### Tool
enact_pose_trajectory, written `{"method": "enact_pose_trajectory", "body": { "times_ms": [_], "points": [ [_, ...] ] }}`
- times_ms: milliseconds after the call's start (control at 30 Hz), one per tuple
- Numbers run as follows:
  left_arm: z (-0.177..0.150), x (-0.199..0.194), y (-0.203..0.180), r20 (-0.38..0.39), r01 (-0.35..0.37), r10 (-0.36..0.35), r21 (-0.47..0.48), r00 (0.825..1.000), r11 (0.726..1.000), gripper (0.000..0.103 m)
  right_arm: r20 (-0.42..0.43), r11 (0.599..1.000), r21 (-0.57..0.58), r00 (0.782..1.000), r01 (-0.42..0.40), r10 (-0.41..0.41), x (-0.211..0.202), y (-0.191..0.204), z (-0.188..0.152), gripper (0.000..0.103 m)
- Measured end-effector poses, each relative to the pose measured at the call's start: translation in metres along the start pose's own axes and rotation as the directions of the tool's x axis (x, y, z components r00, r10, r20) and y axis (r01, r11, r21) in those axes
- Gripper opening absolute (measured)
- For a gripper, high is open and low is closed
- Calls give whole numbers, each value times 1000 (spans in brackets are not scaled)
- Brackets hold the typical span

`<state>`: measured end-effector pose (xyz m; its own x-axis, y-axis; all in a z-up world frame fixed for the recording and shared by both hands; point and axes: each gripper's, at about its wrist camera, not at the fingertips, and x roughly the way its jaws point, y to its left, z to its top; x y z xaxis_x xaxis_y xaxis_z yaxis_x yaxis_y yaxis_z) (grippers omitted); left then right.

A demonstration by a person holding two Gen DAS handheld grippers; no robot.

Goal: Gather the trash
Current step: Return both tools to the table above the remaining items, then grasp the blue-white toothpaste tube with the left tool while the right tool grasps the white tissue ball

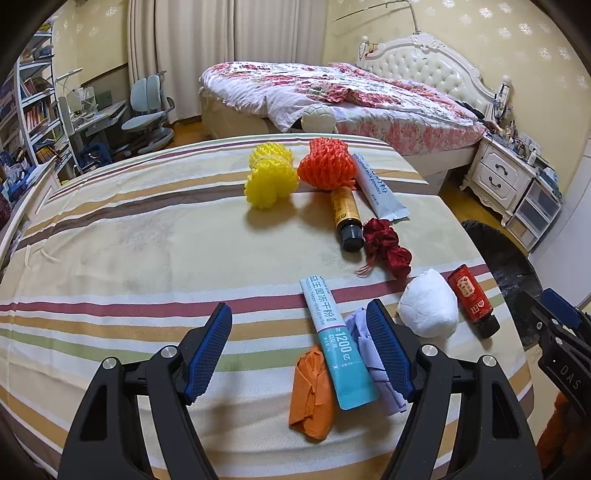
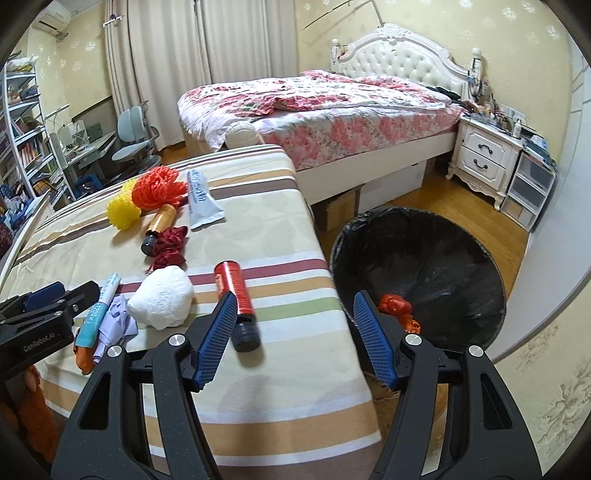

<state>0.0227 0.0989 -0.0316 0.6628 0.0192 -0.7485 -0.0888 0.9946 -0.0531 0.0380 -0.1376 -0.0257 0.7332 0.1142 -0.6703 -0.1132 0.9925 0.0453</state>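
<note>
Bottles (image 1: 346,218) number two, sachets (image 1: 340,341) two, foam nets (image 1: 271,177) two

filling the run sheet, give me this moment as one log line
task: collect trash | left tongs: open, empty, over teal sachet | right tongs: open, empty, by red bottle | bin: one red item inside

Cream floral wallpaper (image 2: 436,22) and drawn curtains (image 2: 166,55) back a floral-quilted bed (image 2: 332,110) with a tufted white headboard (image 2: 402,61). A white nightstand (image 2: 484,158) stands beside it on wooden floor (image 2: 461,206). Bookshelves (image 1: 33,107) and a blue desk chair (image 1: 147,107) fill the far corner.
</note>
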Motion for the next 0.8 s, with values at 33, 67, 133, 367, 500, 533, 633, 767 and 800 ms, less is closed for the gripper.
{"method": "enact_pose_trajectory", "body": {
  "times_ms": [33,67,133,367,500,533,633,767,800],
  "points": [
    [0,2,1,-6,1,-1,1,1000,1000,68,-2,1000,-5,1000,-4,4,1,3,0,64],
    [0,4,1,-13,5,-5,1,1000,1000,66,-4,1000,-8,1000,-6,6,3,5,0,64],
    [0,9,3,-31,14,-14,1,999,1000,60,-8,1000,-14,1000,-10,10,6,11,1,64],
    [1,21,11,-92,57,-58,-16,994,998,44,-25,1000,-24,1000,-20,19,16,19,5,64],
    [2,22,11,-96,74,-74,-5,993,997,35,-32,999,-30,999,-24,23,19,23,5,64],
    [1,22,11,-94,74,-74,1,993,997,32,-34,999,-32,999,-25,24,20,24,6,64],
    [1,21,11,-92,80,-79,5,993,997,27,-37,999,-38,999,-25,24,20,26,6,64],
    [3,19,15,-87,107,-108,-11,990,994,18,-42,999,-43,999,-25,23,23,29,6,64],
    [3,19,16,-86,106,-107,-12,991,994,16,-43,999,-44,999,-26,24,23,30,6,64]
  ]
}}
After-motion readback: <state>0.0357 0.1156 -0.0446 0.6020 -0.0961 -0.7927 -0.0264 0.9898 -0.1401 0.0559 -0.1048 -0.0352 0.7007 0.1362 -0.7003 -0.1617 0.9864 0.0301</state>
